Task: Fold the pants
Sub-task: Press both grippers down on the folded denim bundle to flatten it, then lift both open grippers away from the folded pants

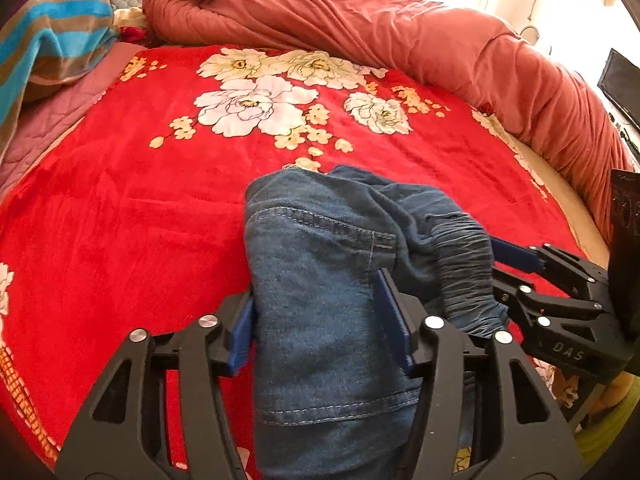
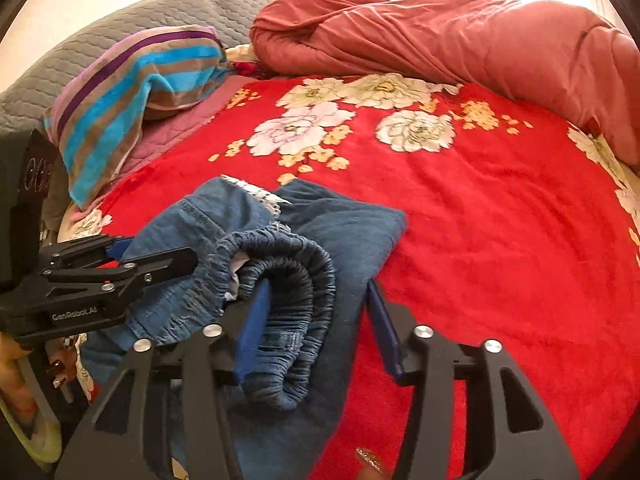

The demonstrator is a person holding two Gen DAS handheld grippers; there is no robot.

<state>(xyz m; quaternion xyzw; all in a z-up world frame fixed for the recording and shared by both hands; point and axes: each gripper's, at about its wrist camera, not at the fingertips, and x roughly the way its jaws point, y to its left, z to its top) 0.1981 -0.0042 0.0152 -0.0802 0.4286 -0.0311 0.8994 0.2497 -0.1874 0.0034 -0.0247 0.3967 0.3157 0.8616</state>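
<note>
Left wrist view: pants point(image 1: 320, 280) hide right claw's point(image 1: 496, 276) tips.

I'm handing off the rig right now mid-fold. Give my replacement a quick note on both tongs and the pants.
Left tongs: open, straddling the denim leg, pads not clearly pinching.
Right tongs: open, elastic waistband lies between the pads; the right pad stands clear.
Pants: bunched in a rough heap at the near edge of the red floral blanket.
Done: pants gathered, loosely doubled.
Left: flatten, align the legs, finish the fold.
</note>
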